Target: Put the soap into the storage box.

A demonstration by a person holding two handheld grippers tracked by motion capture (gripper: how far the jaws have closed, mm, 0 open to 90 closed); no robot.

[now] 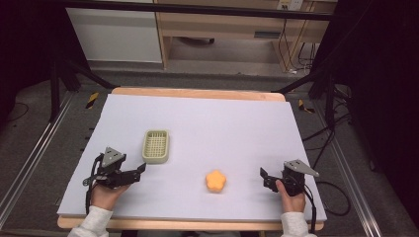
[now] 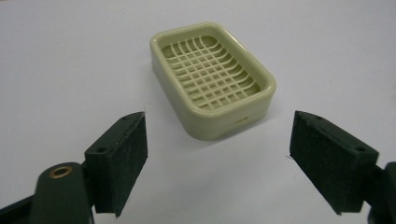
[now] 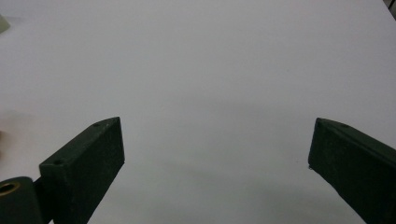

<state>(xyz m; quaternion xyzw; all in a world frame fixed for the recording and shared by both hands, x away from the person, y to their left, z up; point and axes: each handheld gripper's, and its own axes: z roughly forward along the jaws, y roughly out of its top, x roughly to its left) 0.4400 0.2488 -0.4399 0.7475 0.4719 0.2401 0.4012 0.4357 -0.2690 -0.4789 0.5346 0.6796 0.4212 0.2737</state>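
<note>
Nearest the camera, the person's two hands are resting at the near edge of the table, each holding a gripper. Starting at the left, the left gripper is lying low over the pale sheet with its jaws standing wide apart and nothing between them; in the left gripper view they are framing the soap dish, which is sitting just ahead of them and apart from both pads. That cream dish, with its slotted grid floor, is lying flat on the sheet just beyond the left gripper. Moving right, an orange flower-shaped soap is lying near the front edge, between the two hands and well apart from the dish. Farther right, the right gripper is pointing toward the soap, jaws likewise spread wide and holding nothing.

Judging by this, the work is only beginning: an approach, with neither thing grasped yet. Next, the left gripper likely needs to be easing forward around the dish, or the right toward the soap.

No brand, label or writing is readable anywhere.
</note>
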